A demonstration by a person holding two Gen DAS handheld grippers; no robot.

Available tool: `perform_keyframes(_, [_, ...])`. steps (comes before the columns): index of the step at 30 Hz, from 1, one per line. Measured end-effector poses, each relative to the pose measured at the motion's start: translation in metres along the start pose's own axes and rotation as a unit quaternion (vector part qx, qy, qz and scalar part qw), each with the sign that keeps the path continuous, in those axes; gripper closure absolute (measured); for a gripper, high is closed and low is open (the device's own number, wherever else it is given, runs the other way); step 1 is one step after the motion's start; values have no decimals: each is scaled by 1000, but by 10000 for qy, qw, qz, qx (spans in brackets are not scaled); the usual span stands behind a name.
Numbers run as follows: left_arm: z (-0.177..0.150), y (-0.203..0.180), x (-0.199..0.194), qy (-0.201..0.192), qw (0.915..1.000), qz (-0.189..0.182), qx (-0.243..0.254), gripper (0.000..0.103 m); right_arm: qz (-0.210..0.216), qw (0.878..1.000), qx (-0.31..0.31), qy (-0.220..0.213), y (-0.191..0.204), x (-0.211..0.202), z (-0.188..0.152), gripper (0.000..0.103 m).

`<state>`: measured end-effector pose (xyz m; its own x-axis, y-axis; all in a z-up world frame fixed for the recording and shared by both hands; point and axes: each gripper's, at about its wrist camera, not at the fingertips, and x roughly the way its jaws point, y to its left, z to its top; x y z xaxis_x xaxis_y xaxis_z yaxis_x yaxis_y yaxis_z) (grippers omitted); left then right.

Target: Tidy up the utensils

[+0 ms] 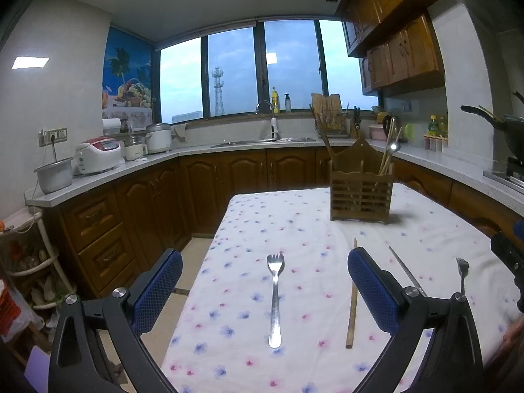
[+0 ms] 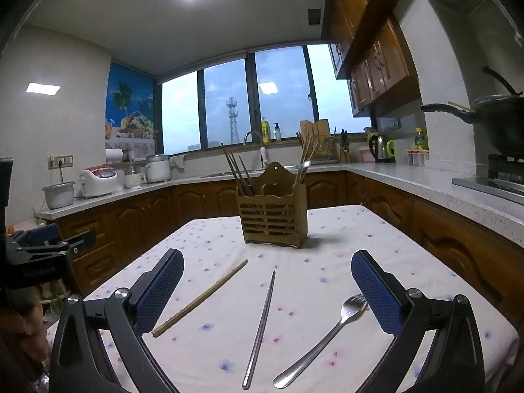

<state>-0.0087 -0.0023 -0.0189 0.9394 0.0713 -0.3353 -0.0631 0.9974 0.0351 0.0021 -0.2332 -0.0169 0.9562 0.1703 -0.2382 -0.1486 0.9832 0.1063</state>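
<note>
The left gripper (image 1: 265,281) is held low over the near edge of the surface (image 1: 294,229), level and pointed forward; its fingers (image 1: 157,290) are spread wide and nothing is held between them; a steel fork (image 1: 274,298) is seen lying on the cloth in the gap between them, tines away from the camera. The right gripper (image 2: 267,286) is held in the same low, forward pose; its fingers (image 2: 160,290) are also spread wide and are empty; from the left wrist view only a dark part of it is seen at the right edge.

Four loose utensils are counted on the surface, lying apart from each other: two forks, one wooden chopstick (image 1: 352,294) and one metal chopstick (image 1: 406,270). The second fork (image 2: 322,339) is lying near the right finger of the right gripper, its tines partly hidden behind that finger; the metal chopstick is lying between the wooden chopstick and this fork.

One wooden utensil holder (image 1: 361,186) is standing upright further back on the surface, well apart from the loose pieces; dark chopsticks are leaned in its left compartment, and light chopsticks with a spoon (image 2: 304,167) are placed in its right compartment; their exact number cannot be told.
</note>
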Motion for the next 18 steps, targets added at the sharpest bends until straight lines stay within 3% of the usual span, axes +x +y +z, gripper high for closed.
perform_keyframes(18, [0,-4,-2,-7,10000,-13,26,1,15,10000,6,-57,2,-1,2,0])
